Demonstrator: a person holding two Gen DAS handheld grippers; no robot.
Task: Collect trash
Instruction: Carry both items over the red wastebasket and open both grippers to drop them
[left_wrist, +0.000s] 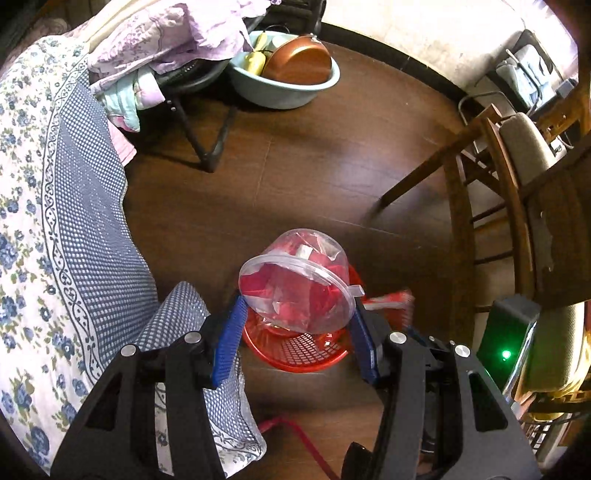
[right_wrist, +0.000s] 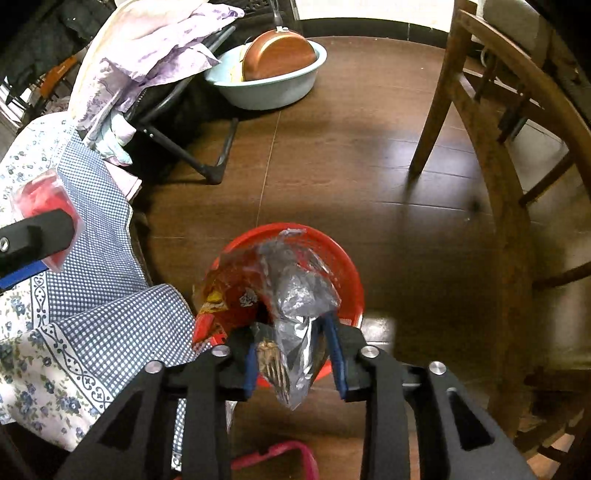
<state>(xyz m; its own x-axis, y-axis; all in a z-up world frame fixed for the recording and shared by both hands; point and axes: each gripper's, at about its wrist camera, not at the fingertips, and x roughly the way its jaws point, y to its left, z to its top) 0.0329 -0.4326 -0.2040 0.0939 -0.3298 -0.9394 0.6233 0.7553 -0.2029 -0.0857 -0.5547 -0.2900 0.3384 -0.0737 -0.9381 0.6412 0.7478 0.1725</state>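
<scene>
My left gripper (left_wrist: 295, 314) is shut on a clear plastic cup (left_wrist: 295, 280) with red scraps inside, held tilted just above the red mesh trash basket (left_wrist: 295, 350) on the floor. That cup also shows at the left of the right wrist view (right_wrist: 42, 206). In the right wrist view my right gripper (right_wrist: 291, 354) has its jaws apart, with a crumpled silver and red snack wrapper (right_wrist: 291, 295) between them, over the red basket (right_wrist: 347, 269). I cannot tell whether the fingers touch the wrapper. Its red end shows beside the basket in the left wrist view (left_wrist: 388, 299).
A blue floral tablecloth (left_wrist: 55, 221) hangs at the left. A folding stand with lilac cloth (right_wrist: 147, 55) and a pale basin (right_wrist: 269, 88) holding a brown pan stand at the back. Wooden chairs (right_wrist: 498, 184) are at the right. A pink frame (right_wrist: 280, 458) lies on the floor near me.
</scene>
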